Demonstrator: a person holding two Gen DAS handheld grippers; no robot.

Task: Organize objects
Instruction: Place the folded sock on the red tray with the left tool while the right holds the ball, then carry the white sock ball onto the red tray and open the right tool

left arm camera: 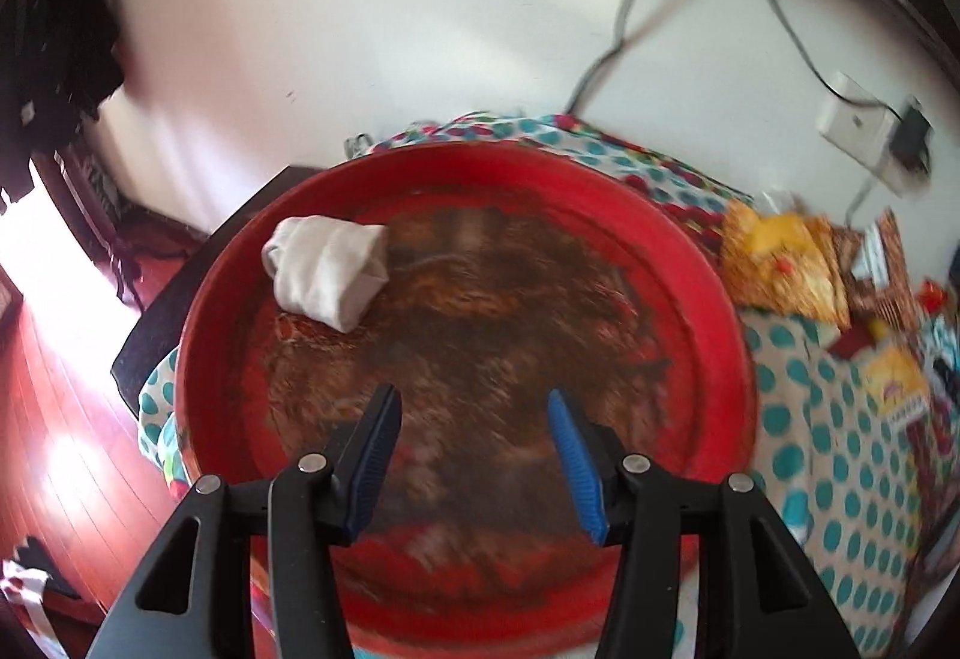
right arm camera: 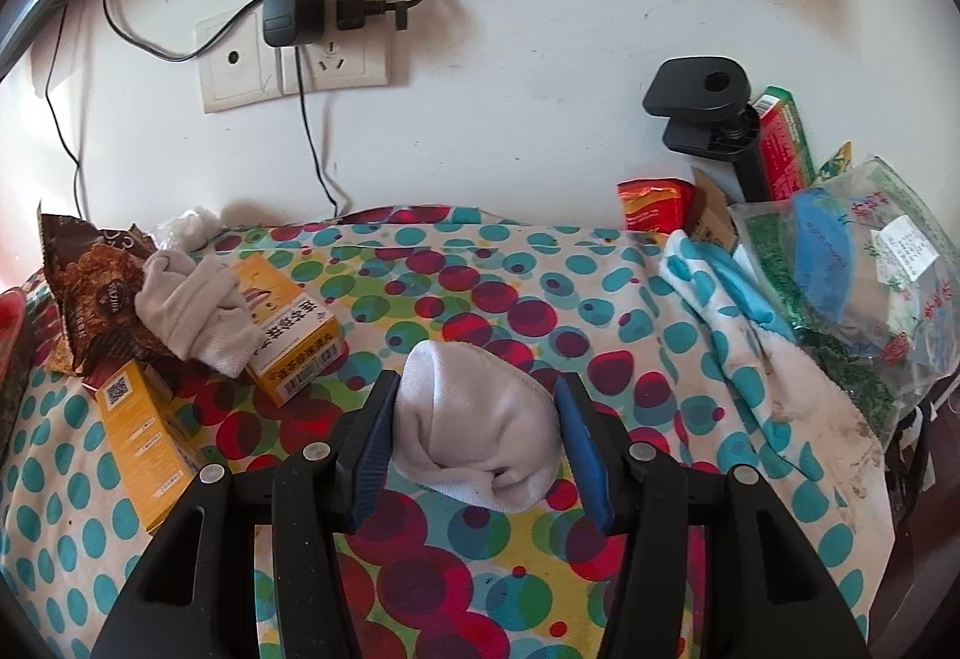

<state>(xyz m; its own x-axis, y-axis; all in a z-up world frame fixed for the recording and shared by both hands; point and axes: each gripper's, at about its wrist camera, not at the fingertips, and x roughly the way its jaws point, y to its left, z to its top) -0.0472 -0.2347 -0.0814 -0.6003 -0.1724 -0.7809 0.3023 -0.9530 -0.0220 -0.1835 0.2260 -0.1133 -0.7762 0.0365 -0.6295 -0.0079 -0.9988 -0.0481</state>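
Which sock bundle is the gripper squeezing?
The white rolled sock between the right gripper pads. Another sock lies loose on the yellow boxes; a third sits in the red tray.

Left wrist cam: steep, close look down onto red tray [left arm camera: 714, 299]. Right wrist cam: shallower, faces wall outlet [right arm camera: 300, 59]. Shared: polka-dot cloth [left arm camera: 840, 419] [right arm camera: 480, 263], outlet.
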